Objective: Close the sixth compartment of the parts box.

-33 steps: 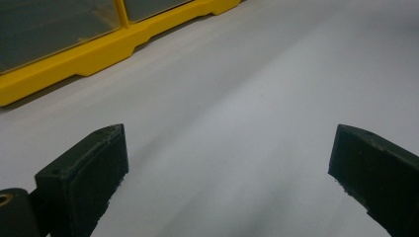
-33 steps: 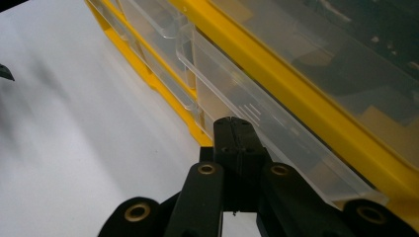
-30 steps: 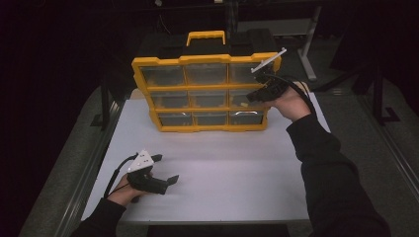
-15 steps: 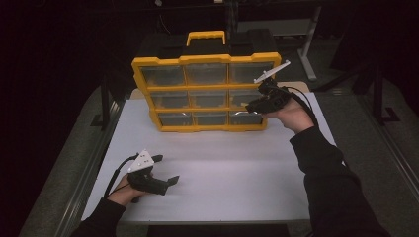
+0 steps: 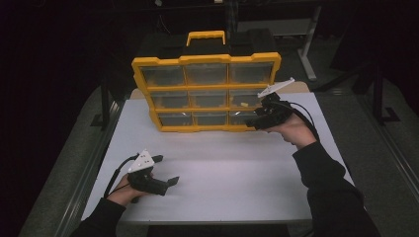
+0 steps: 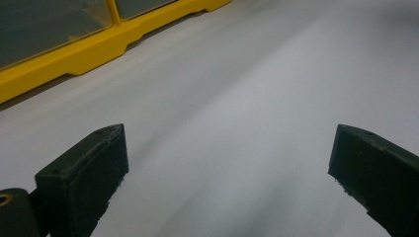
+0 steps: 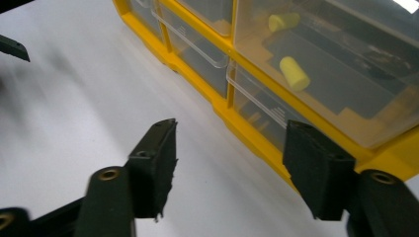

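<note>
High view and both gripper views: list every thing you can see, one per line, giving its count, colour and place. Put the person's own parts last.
Table: one, white top, under everything.
Drawer organiser: one, yellow frame with nine clear drawers in three rows and a yellow handle on top, standing upright at the far middle of the table.
Small cylinders: two, pale yellow, inside a clear drawer close to the right gripper.
Left gripper: one, black, jaws open, low over the near left of the table, nothing between the jaws.
Right gripper: one, black, jaws open and just been opening, at the organiser's lower right corner, nothing between them.
Sleeves: two, black, near edge.
</note>
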Tool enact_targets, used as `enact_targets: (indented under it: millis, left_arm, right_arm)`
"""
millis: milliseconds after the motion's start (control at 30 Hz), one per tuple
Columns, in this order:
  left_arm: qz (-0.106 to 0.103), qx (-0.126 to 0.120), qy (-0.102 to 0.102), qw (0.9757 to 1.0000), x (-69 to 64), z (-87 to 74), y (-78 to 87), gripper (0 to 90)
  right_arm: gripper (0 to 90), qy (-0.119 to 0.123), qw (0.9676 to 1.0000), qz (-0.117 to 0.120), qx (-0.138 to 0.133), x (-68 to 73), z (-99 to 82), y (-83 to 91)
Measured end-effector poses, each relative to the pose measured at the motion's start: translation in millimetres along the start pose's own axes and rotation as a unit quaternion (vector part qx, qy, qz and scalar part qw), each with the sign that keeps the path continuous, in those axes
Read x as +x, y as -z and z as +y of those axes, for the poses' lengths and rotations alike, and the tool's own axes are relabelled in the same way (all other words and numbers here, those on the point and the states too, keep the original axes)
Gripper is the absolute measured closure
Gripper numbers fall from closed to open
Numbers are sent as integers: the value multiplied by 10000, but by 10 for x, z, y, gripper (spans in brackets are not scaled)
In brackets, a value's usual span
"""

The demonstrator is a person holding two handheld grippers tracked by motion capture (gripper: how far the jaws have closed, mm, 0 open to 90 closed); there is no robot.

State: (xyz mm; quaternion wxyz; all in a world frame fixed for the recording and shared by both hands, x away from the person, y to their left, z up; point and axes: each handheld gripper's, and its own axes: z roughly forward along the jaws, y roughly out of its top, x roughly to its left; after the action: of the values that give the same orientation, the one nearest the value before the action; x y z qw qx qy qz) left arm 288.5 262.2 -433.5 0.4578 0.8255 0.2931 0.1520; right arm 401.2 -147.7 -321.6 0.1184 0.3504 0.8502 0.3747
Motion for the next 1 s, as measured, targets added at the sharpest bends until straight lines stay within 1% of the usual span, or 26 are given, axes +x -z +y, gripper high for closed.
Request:
enact_targets:
  millis: [100,333,400,500,633,733,800,867,1000]
  left_arm:
    - [8,10,16,10000,4,0,6,12]
    - [-10,17,-10,10000,0,1,8,12]
    - [-5,11,-3,10000,1,1,9,12]
    - [-7,18,-6,10000,2,2,13,12]
    - [-9,10,-7,10000,1,2,13,12]
    - [-12,10,-6,10000,1,2,13,12]
    - [-18,17,-18,10000,1,2,12,12]
    - [-23,20,-10,10000,1,1,10,12]
    - [-28,29,-22,10000,2,1,11,12]
  right_arm:
    - [306,16,9999,-6,-108,26,-66,2]
    - [212,-102,9994,53,-328,80,-230,6]
    - [184,-127,9993,10,-343,97,-281,-3]
    - [149,-149,9991,50,-386,124,-365,-23]
    - [132,-140,9991,-9,-407,165,-454,-53]
    - [122,-127,9990,-2,-439,187,-525,-67]
    - [103,-123,9989,11,-451,204,-574,-77]
    - [83,-98,9990,-26,-435,220,-619,-89]
    - [45,-131,9989,-40,-450,236,-697,-102]
